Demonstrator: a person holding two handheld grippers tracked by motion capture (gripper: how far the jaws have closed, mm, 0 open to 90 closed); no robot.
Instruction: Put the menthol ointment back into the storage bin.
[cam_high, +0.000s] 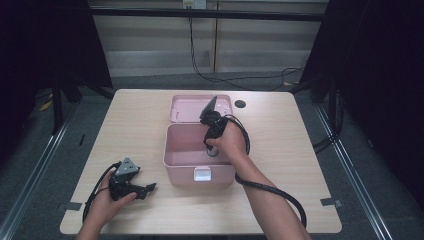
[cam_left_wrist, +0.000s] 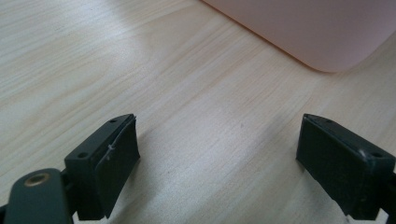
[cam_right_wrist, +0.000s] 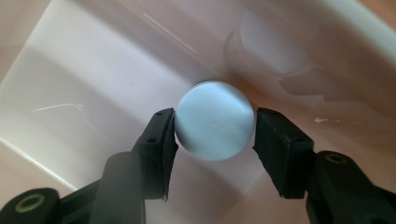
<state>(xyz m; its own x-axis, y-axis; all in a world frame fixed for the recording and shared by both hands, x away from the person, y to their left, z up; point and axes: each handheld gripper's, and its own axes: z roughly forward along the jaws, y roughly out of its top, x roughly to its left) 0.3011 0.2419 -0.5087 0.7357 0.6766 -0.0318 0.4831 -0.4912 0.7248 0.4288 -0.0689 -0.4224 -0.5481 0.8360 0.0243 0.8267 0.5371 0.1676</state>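
Holding white cap (cam_right_wrist: 214, 120) inside pink box (cam_high: 180, 150).

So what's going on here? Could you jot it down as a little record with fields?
Table: light wood
Box: pink, open, lid lying behind it
Right gripper: reaching down into the box, jaws either side of a round pale blue cap
Left gripper: open, low over bare table near the box corner

Left gripper (cam_left_wrist: 217, 156) agape; right gripper (cam_right_wrist: 215, 128) clamped

no readable text, labels, brands or numbers on any surface
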